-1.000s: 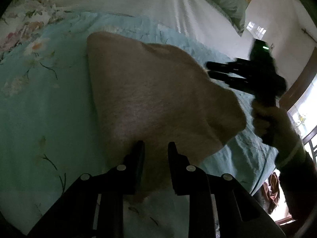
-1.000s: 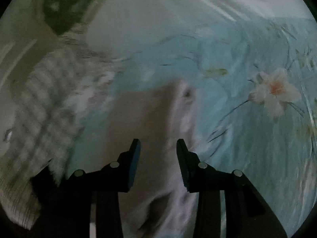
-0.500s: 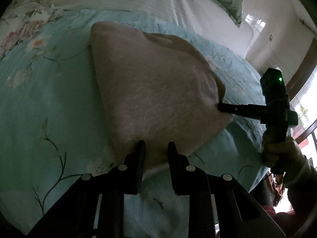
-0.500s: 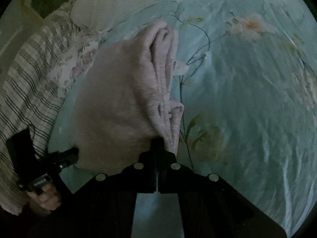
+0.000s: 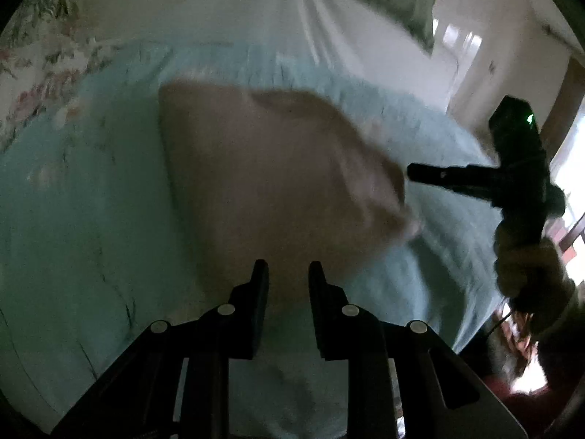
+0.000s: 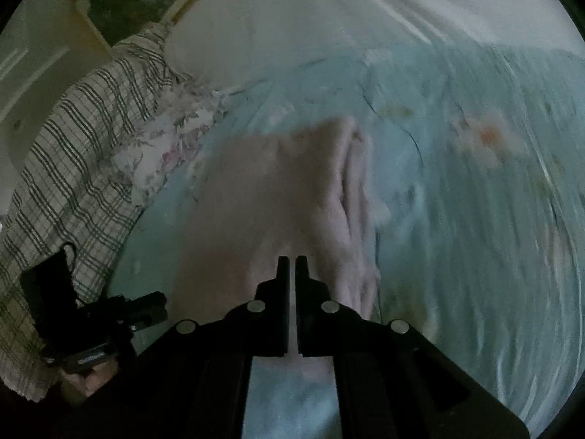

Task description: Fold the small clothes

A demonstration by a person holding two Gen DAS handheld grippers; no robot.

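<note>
Pale blue floral bedspread [image 5: 91, 219] covers the bed, w/ a white sheet [image 5: 234, 3] beyond and a checked blanket [image 6: 73, 139] at one side. Folded pinkish garment [image 5: 263, 168] lies mid-spread. Left gripper [image 5: 284, 278] hovers over its near edge, jaws apart, holding nothing. Right gripper [image 6: 291, 267] is nearly closed w/ a thin slit, empty, above the garment; its fingertips [image 5: 420, 173] sit just beside the cloth's right corner.

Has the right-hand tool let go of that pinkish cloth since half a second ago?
Yes. In the left view, the right tool has pulled back off the edge of the cloth it was pinching, and the blue bedspread shows between them.
</note>
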